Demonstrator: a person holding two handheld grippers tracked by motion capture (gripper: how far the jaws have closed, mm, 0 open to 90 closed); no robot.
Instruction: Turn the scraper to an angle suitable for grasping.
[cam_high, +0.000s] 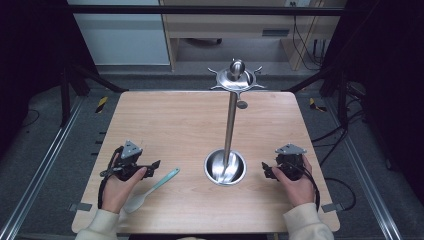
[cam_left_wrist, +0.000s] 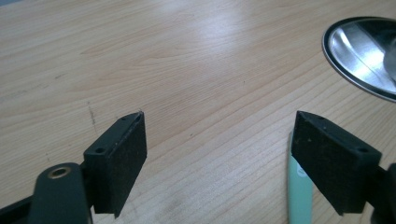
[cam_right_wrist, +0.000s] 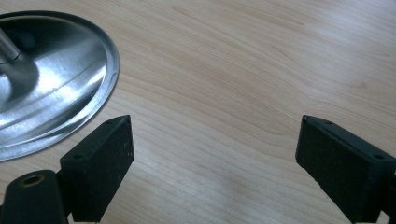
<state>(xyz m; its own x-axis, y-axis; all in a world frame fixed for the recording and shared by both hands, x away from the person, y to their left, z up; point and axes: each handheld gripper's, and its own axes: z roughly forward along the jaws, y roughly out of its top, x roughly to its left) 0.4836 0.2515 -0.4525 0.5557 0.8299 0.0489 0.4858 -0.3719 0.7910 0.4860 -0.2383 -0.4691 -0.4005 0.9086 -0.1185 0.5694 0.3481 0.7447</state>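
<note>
On the light wooden table (cam_high: 175, 120), the left gripper (cam_high: 150, 166) rests with fingers spread wide on nothing, a mint-green silicone spatula (cam_high: 152, 189) just beside it. Right of that stands a tall polished steel utensil stand (cam_high: 230, 125) on its round dished base, then the right gripper (cam_high: 266, 170), fingers likewise released.

Wooden table (cam_high: 175, 120); steel hook stand (cam_high: 230, 125) upright; teal spatula (cam_high: 152, 189) lying flat.

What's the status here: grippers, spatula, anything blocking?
Left gripper and right gripper: jaws open, empty, resting on the table. Mint spatula flat beside the left gripper. Steel hanging stand upright at centre, nothing blocking.
</note>
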